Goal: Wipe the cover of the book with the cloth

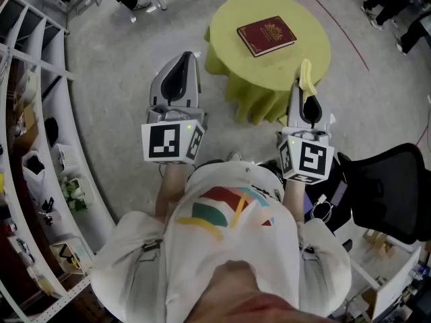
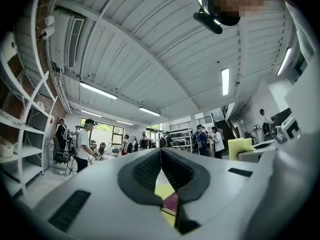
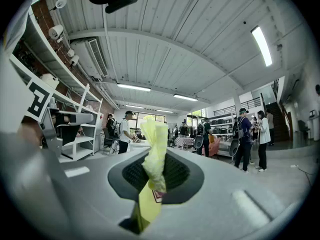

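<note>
- The left gripper (image 1: 184,59) is held out level close in front of the person. Its jaws are clenched together with nothing between them. If it is left idle, nothing braces the book during the wipe.
- The right gripper (image 1: 300,89) is grasping the yellow cloth (image 1: 307,75) by a narrow bunch. A tuft stands up past the jaws and a tail hangs below them.
  - So little fabric is exposed that I judge the hard jaw tips could scrape the cover instead of the cloth.
  - A dragging stroke could also pull the bunch out of the pinch.
- A black chair (image 1: 385,184) sits just beside the person's right elbow, so a wide sweep of that arm could knock it.
- The round table (image 1: 232,22) stands just ahead of both grippers under a yellow-green drape that hangs in loose folds.
  - Pressing and rubbing could drag the drape and carry the book with it.
- The book (image 1: 267,36) lies closed and flat on the tabletop, turned at an angle, apart from both grippers and not yet touched.
  - Its cover is dark red with a gold emblem and a thin gold border. It looks smooth and fairly slim.
  - It would probably slide under a sideways stroke, perhaps toward the table's edge.
  - No dirt or marks can be made out on it from here.
- Farther off, people (image 3: 250,139) stand about the hall and pose no evident hazard.
</note>
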`<state>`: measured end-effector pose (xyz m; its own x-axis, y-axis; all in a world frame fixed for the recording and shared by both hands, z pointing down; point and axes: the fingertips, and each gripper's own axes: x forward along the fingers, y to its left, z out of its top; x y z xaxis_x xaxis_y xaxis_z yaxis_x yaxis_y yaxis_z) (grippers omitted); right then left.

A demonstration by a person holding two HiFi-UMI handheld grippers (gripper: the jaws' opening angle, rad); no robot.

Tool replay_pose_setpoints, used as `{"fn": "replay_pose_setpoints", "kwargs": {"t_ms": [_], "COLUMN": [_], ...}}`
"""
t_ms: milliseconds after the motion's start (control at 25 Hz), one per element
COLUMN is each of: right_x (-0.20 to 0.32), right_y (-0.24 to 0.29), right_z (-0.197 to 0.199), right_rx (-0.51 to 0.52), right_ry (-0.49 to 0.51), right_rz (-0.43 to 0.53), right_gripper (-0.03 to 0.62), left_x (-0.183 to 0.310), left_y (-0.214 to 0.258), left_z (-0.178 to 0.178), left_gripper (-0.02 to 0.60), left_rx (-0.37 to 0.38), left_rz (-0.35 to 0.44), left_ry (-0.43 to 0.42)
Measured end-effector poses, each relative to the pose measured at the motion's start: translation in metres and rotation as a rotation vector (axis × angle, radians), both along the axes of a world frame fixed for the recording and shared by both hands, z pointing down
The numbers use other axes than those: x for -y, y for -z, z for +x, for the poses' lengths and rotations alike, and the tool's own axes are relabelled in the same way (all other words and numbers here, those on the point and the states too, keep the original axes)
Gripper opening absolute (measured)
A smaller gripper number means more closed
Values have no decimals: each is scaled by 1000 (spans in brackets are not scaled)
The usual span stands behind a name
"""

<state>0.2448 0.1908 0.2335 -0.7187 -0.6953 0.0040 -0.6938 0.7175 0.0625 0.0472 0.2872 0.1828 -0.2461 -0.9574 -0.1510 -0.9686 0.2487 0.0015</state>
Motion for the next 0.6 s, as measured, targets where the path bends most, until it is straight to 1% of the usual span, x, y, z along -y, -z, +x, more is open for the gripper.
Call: {"fn": "replay_pose_setpoints", "kwargs": {"t_ms": [200,360,520,600], "right_x": [10,11,13,14], "right_y": [-6,-7,-6,-10], "right_z": [1,2,3,2], "right_rx": [-7,-4,29,24], "right_ry": [-10,2,0,4], "right_rz": [0,2,-8,-18], "right_gripper": [31,31,31,31], "left_x": [11,14,11,8], "left_y": [-2,-4,-8,-10], "left_z": [1,4,1,-3], "left_gripper": [17,17,17,17], "left_rx": [9,10,8,3], "left_rz": [7,5,-4,-8], "left_ry": [-10,-14,1,18]}}
